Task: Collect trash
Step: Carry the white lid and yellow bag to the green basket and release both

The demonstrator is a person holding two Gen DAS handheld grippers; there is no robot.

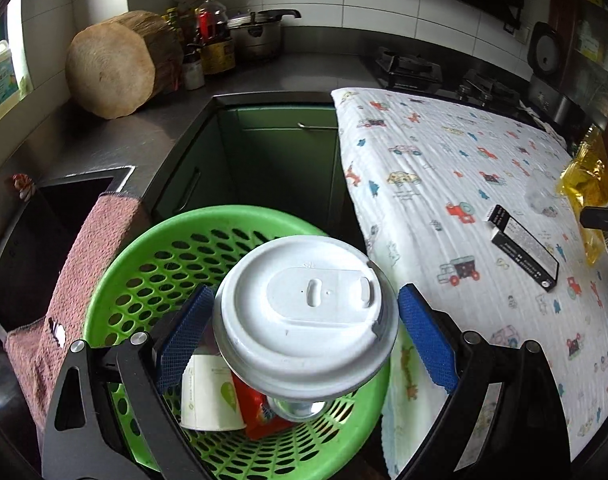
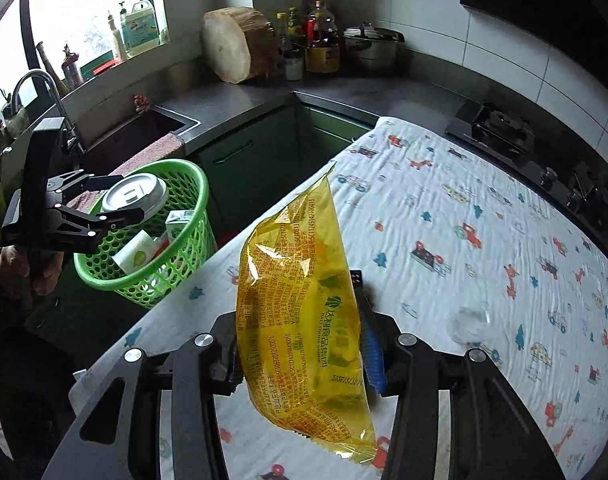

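Crinkled translucent yellow plastic wrapper (image 2: 304, 320) is clamped by the right hand-held gripper (image 2: 304, 364); a white-lidded paper cup (image 1: 305, 304) is gripped by the left hand-held gripper (image 1: 304, 344) over the green perforated plastic basket (image 1: 152, 248).

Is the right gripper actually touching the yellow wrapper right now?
Touching. Right wrist view: the right gripper is shut on the yellow wrapper, which hangs lifted above the tablecloth.

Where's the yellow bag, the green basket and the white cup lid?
yellow bag (image 2: 304, 320), right wrist view, printed middle.
green basket (image 1: 116, 264), left wrist view, left rim.
white cup lid (image 1: 307, 300), left wrist view, top centre.
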